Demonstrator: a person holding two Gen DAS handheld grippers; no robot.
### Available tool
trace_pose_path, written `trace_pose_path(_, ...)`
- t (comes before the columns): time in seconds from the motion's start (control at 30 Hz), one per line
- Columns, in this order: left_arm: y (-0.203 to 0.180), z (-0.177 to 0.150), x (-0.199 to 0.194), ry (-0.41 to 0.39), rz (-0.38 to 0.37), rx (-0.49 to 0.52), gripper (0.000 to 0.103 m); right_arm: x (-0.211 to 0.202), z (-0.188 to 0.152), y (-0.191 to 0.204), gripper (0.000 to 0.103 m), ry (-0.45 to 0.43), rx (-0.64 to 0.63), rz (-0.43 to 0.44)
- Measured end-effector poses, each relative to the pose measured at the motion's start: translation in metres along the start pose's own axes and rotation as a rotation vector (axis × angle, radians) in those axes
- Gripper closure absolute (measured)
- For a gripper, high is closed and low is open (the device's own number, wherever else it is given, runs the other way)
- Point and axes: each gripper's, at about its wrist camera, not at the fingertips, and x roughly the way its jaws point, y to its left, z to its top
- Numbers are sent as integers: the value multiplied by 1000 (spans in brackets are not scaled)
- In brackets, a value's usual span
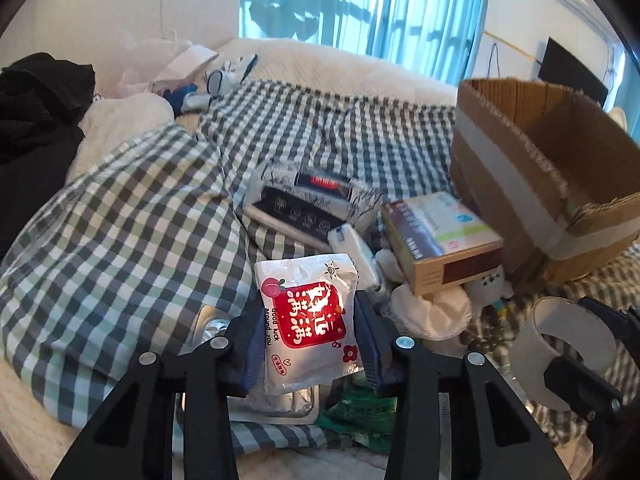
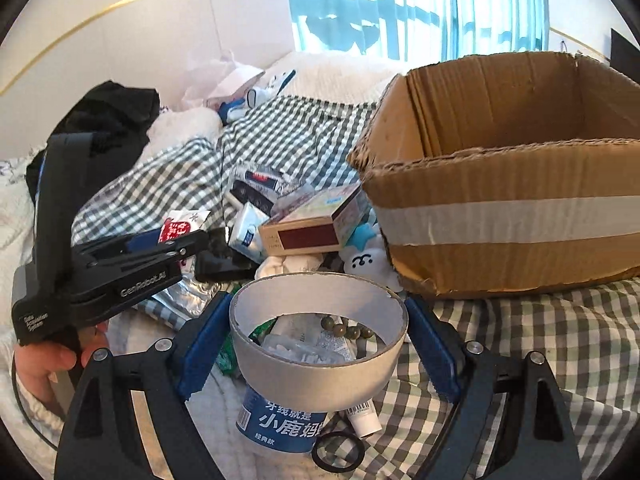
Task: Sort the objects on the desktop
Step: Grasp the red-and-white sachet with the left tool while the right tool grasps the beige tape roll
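While clamped in left tongs (image 1: 308, 332), sachet (image 1: 308, 320) upright, long axis vertical

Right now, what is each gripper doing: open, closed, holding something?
Left gripper: closed on a red-and-white sachet.
Right gripper: closed on a grey tape roll, its jaws set wide.

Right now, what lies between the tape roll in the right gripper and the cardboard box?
In the right wrist view, only checked cloth lies between the tape roll and the cardboard box; a white plush toy sits just left.
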Motion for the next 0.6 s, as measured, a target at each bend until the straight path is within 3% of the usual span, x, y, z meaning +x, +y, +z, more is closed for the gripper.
trace_pose_path(0.23, 7, 0, -30, -91, -3, -75, 62, -25, 2, -1, 17, -61, 1, -10)
trace_pose_path(0.6, -9, -8, -71, -196, 19, -29, 62, -68, 11, -2, 17, -155, 4, 7)
